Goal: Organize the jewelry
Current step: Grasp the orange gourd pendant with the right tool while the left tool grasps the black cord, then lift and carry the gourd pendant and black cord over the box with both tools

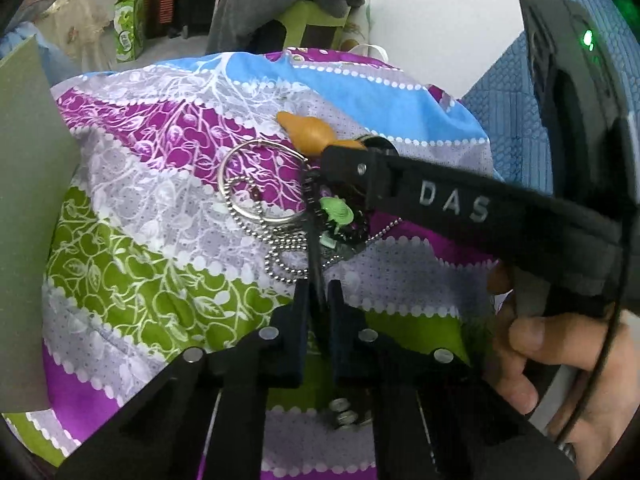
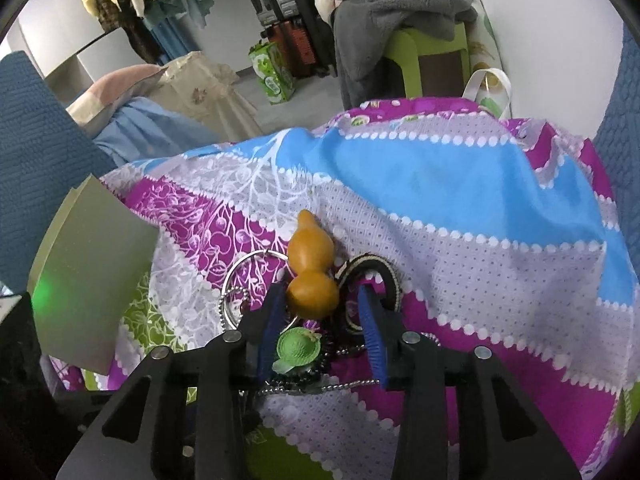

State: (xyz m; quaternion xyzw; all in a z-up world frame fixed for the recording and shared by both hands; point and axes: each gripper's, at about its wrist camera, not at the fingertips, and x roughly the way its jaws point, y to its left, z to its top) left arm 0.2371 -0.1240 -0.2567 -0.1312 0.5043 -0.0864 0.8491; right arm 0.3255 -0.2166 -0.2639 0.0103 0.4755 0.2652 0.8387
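Observation:
A pile of jewelry lies on a patterned cloth (image 1: 168, 184): an orange gourd charm (image 2: 312, 272), a silver ring (image 1: 256, 180), a silver ball chain (image 1: 280, 256), a green hat charm (image 2: 298, 346) and a black-and-cream band (image 2: 372, 268). My left gripper (image 1: 319, 292) is nearly shut on a thin black cord (image 1: 314, 248) that leads up into the pile. My right gripper (image 2: 322, 300) is open, its blue fingers (image 2: 370, 332) either side of the gourd and hat charm. It shows in the left wrist view (image 1: 344, 160) as a black arm over the pile.
A grey-green flat board (image 2: 92, 280) stands at the left edge of the cloth. Blue quilted fabric (image 2: 32, 152) lies left and right. Behind are a green stool with grey clothes (image 2: 404, 4), a green bag (image 2: 272, 72) and suitcases.

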